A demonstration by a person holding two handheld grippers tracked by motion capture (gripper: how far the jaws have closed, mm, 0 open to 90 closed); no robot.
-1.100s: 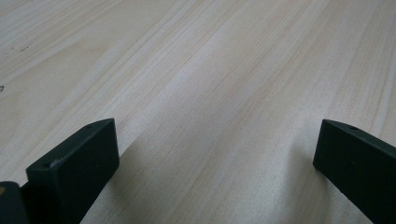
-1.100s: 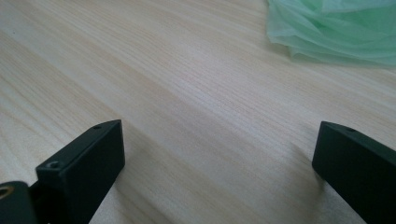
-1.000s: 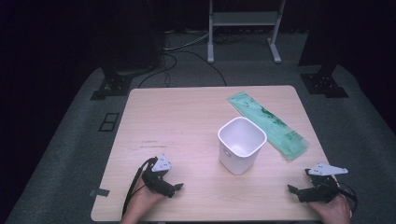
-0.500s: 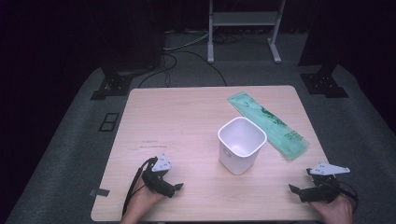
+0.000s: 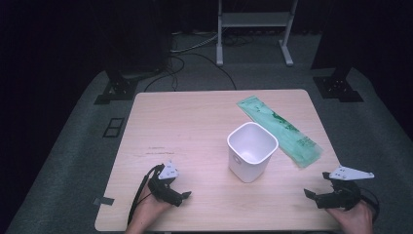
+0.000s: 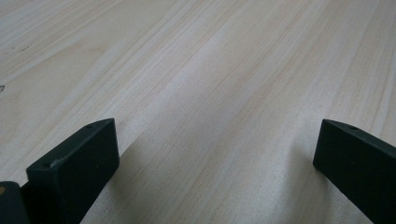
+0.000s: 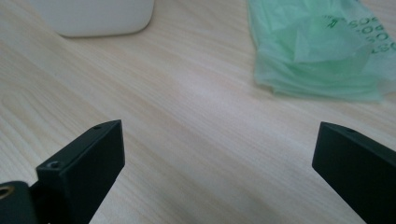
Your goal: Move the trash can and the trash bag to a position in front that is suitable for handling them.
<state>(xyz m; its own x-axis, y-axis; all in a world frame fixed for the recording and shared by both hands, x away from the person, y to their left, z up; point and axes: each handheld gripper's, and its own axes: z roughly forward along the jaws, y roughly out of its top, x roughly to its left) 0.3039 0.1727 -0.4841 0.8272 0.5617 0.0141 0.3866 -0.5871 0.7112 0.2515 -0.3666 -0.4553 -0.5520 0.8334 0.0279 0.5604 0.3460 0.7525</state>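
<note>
A white plastic bin (image 5: 251, 157) stands upright and empty right of the table's middle. Behind it and to the right a folded green plastic bag (image 5: 279, 128) lies flat, running toward the back. My left gripper (image 5: 185, 195) rests on the wood at the front left, held by a hand, jaws wide apart over bare table (image 6: 201, 84). At the front right corner my right gripper (image 5: 308, 194) is open too. Along its jaws I see the bin's base (image 7: 93, 16) at upper left and the bag's near end (image 7: 317, 56) at upper right.
The light wooden table (image 5: 195, 126) stands on grey carpet. A white metal stand (image 5: 253, 29) and black equipment bases with cables (image 5: 195, 53) sit on the floor beyond its far edge. A dark tape strip (image 5: 103, 200) marks the front left corner.
</note>
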